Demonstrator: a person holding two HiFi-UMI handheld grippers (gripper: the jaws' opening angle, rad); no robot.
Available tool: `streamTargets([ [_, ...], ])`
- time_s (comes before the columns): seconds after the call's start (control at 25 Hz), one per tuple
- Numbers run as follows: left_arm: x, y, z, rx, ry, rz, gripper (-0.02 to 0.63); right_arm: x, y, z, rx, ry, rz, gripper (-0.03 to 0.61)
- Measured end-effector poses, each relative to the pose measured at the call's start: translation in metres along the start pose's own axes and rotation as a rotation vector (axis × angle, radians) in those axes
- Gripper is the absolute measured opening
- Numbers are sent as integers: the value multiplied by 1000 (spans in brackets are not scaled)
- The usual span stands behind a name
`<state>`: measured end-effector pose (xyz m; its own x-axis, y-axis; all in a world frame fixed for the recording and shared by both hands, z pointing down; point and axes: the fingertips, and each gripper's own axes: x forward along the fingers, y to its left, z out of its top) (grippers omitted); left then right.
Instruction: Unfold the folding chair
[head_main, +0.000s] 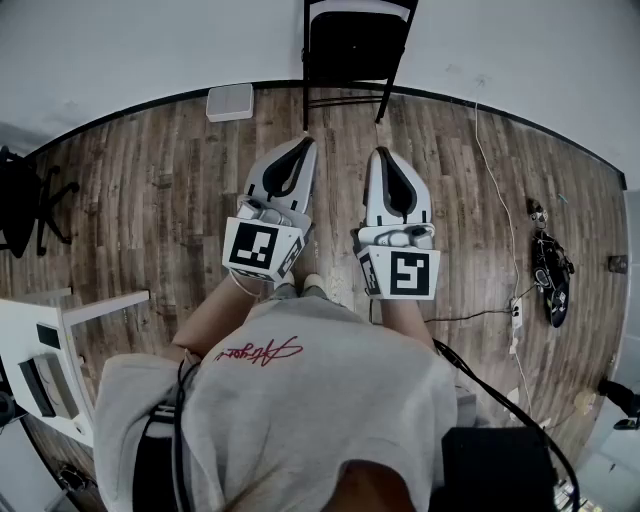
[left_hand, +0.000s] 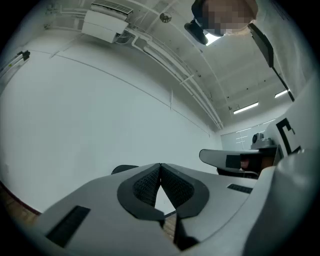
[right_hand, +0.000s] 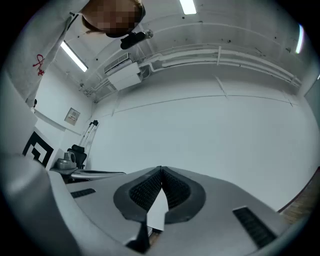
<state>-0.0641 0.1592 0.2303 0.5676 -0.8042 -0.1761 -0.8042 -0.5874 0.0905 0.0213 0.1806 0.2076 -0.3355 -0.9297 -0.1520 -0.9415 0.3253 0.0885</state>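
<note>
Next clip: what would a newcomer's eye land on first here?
The left gripper and the right gripper sit side by side at the centre of the head view, both shut on nothing, tips toward the white wall. Just ahead of them a black folding chair stands against that wall on the wood floor, untouched.

Looks like a bare lab or test room, not a home. Plain white walls (head_main: 150, 50), black skirting, wood-plank floor (head_main: 150, 200). Up top: strip lights (left_hand: 246, 107), exposed pipes (left_hand: 170, 62) and an AC unit (left_hand: 105, 22) high on the wall. A loose cable (head_main: 495, 170) runs over the floor to a power strip (head_main: 517, 318), with dark gear (head_main: 552, 275) lying beside it. Office chair (head_main: 25, 205) at one side, white table (head_main: 40, 330) carrying kit, tripod (right_hand: 89, 135) by a side wall. Folding chair (head_main: 352, 45) stands at the wall.
</note>
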Motion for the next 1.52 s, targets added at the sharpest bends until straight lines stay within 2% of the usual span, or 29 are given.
streamTargets([
  [0.52, 1, 1, -2, -1, 5, 10, 15, 1, 2, -6, 27, 13, 14, 17],
  [0.84, 11, -10, -5, -31, -13, 30, 15, -4, -15, -10, 6, 20, 10, 17],
  [1.08, 20, -10, -12, -24, -24, 73, 15, 0, -30, -16, -6, 24, 47, 17],
  [1.28, 39, 3, -19, -40, -17, 91, 15, 20, -43, -32, 17, 40, 50, 17],
  [1.52, 90, 44, -26, -35, -33, 91, 15, 84, -55, -48, -13, 36, 73, 17],
])
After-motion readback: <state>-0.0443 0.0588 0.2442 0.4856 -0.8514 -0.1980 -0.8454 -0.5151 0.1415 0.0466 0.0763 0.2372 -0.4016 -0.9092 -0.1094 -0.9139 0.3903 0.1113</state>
